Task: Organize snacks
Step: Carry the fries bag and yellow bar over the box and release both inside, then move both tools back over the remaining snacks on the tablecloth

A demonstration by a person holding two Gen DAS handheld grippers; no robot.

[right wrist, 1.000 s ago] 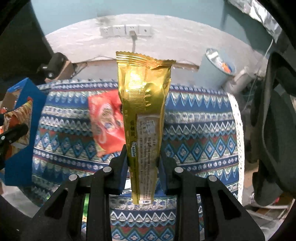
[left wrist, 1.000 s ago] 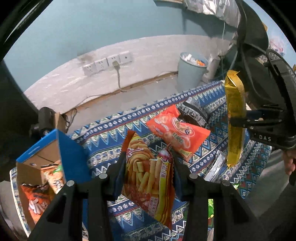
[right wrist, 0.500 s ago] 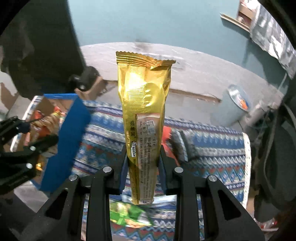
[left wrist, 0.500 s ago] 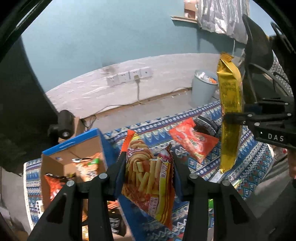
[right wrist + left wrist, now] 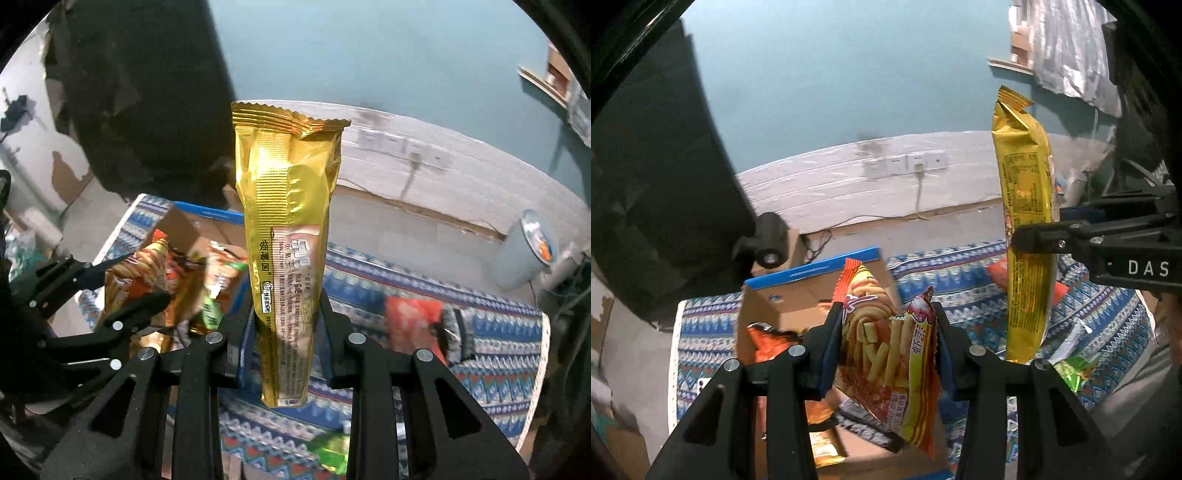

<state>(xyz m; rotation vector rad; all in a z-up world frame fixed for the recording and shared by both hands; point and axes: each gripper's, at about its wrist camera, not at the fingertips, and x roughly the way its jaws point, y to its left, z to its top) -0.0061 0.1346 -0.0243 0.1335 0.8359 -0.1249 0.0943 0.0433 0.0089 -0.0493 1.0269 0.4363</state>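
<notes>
Above open carton [image 5: 812, 280]: left tool [image 5: 886, 343] clamping fries packet [image 5: 886, 354]; right tool [image 5: 286, 325] clamping gold packet [image 5: 288, 229]; both poised for drop-in.

Both views dim, cool bluish cast from teal wall [image 5: 831, 92]. Strong fisheye: black vignette rings each frame, white wall base [image 5: 831, 181] bows into arc. Glare on gold wrapper [image 5: 291, 206], bright streak down ribbed foil; same wrapper in left view catches small highlight. Motion blur in right view: cardboard box [image 5: 192, 229] contents smeared, patterned cloth [image 5: 498, 343] and red packet [image 5: 410, 321] soft. Left view sharper at centre, lower left corner smeared. Black panel [image 5: 665, 203] featureless, swallowed in shadow.
</notes>
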